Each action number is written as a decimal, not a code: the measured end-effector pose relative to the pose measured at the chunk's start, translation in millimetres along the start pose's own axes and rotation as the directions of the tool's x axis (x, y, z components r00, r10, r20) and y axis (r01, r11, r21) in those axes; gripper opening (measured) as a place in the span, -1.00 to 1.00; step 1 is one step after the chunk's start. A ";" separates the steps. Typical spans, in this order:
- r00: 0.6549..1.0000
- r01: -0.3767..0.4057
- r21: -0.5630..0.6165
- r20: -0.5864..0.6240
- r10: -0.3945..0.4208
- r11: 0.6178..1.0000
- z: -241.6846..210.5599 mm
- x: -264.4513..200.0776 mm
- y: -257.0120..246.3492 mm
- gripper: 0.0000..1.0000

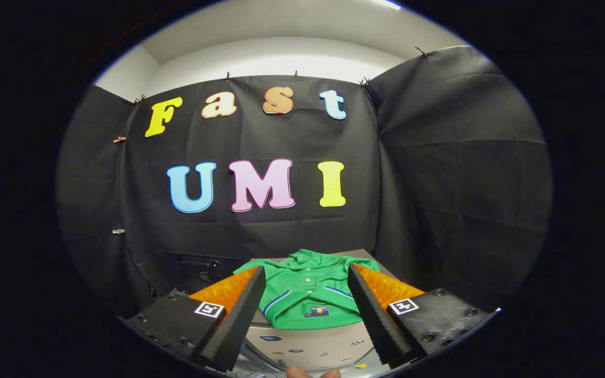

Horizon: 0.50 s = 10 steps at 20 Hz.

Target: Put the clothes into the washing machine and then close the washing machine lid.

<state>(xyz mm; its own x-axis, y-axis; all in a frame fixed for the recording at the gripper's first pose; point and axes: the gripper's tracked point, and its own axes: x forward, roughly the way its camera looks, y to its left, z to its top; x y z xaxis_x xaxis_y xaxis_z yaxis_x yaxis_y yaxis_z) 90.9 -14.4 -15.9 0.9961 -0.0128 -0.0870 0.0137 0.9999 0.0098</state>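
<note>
A folded green shirt (309, 290) with a collar, buttons and blue-white trim lies on the grey top of the washing machine (308, 346). My gripper (306, 273) is open, its two fingers spread wide on either side of the shirt's near half. Nothing is held between them. The shirt reaches just beyond the fingertips (258, 275). The machine's lid looks closed under the shirt; its control panel with small icons shows below, between the fingers.
Black cloth walls close the booth behind and to the right of the machine. A dark unit (197, 268) stands low behind the machine on the left. A person's fingertips (310, 373) show at the near side of the machine.
</note>
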 end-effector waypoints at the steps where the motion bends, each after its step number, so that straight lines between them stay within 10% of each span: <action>1: 1.000 0.002 0.000 -0.002 -0.002 1.000 -1.1 3.8 -1.3 0.96; 10: 0.991 0.003 -0.031 -0.130 -0.007 1.000 -7.8 69.9 -5.7 0.96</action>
<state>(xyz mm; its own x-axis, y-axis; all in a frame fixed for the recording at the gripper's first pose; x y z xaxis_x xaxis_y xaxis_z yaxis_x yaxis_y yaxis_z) 159.7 -20.9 -29.9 0.9762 -0.0188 -0.2158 0.0145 0.9997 -0.0213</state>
